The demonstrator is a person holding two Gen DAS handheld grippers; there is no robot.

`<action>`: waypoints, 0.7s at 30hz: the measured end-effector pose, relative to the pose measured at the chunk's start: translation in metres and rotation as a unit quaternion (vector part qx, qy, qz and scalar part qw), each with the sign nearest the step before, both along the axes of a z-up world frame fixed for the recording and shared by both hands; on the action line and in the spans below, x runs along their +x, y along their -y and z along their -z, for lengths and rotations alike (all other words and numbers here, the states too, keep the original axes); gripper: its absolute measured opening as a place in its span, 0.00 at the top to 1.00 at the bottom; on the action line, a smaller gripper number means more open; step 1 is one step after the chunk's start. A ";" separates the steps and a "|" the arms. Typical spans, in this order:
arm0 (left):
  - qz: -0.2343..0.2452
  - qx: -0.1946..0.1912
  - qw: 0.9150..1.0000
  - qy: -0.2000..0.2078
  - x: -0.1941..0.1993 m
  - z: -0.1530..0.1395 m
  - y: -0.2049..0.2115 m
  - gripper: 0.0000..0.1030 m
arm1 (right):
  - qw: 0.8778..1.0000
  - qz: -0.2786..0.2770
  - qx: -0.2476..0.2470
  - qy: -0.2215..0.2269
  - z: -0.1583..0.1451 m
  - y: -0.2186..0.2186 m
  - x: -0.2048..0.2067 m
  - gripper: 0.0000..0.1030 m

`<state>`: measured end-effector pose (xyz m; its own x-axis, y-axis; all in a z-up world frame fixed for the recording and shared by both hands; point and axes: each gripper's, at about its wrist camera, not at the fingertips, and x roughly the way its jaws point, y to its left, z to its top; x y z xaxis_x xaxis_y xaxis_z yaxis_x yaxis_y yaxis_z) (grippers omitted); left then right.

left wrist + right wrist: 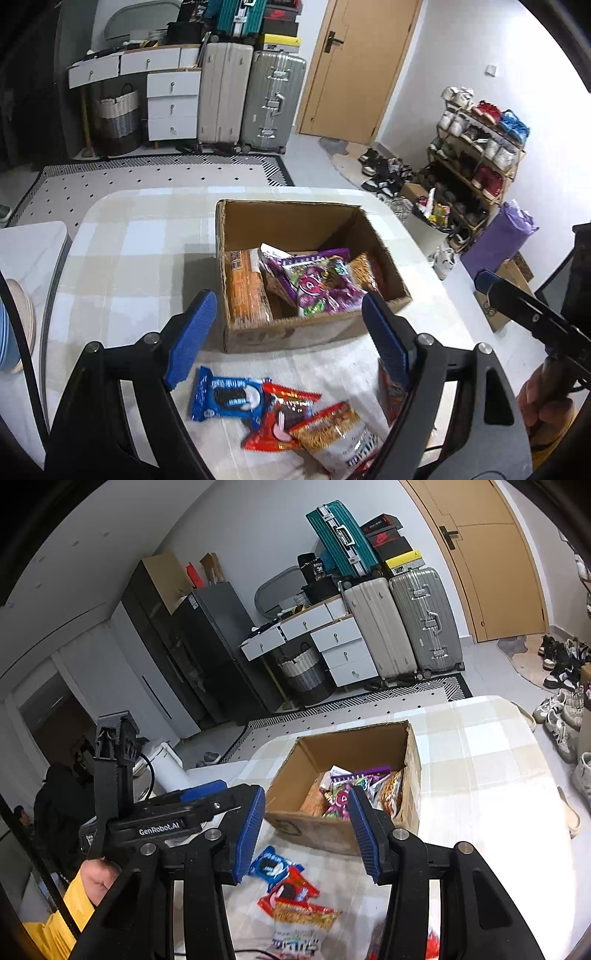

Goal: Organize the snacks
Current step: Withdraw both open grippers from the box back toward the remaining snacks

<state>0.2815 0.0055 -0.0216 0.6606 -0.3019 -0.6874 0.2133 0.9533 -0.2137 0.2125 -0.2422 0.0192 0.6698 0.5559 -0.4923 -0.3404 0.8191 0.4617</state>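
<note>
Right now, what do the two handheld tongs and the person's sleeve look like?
Both tongs, left and right, have black angular frames, silver pivot bolts and ribbed blue pads. The left body bears white lettering "GenRobot.AI" and a black cable. The sleeve is yellow.

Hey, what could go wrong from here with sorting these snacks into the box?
1. The blue cookie pack, red cookie pack and noodle bag overlap, so one grab might drag a neighbour.
2. The purple candy bag sits high in the cardboard box; more snacks may pile unevenly.

"GenRobot.AI" is printed on the left claw [221, 794] body; "36" marks a black bag [318, 568].
</note>
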 end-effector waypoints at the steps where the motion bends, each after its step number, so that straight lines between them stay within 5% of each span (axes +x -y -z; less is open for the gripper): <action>1: -0.007 0.004 1.000 0.004 -0.007 -0.004 -0.002 0.23 | 1.000 -0.002 -0.002 0.004 -0.003 -0.001 -0.006 0.54; 8: -0.031 -0.019 0.999 0.032 -0.072 -0.039 -0.018 0.20 | 0.999 -0.010 0.004 0.045 -0.031 -0.006 -0.055 0.54; 15: -0.028 -0.001 0.997 0.065 -0.157 -0.067 -0.009 0.16 | 0.997 0.003 0.018 0.078 -0.047 -0.006 -0.112 0.32; 21: -0.040 -0.003 0.996 0.083 -0.219 -0.075 -0.008 0.01 | 0.995 0.009 0.039 0.091 -0.058 -0.008 -0.152 0.17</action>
<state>0.0627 0.0132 0.0537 0.7864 -0.2480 -0.5658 0.1702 0.9674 -0.1875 0.0606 -0.2343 0.0771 0.7540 0.5754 -0.3169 -0.4109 0.7895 0.4560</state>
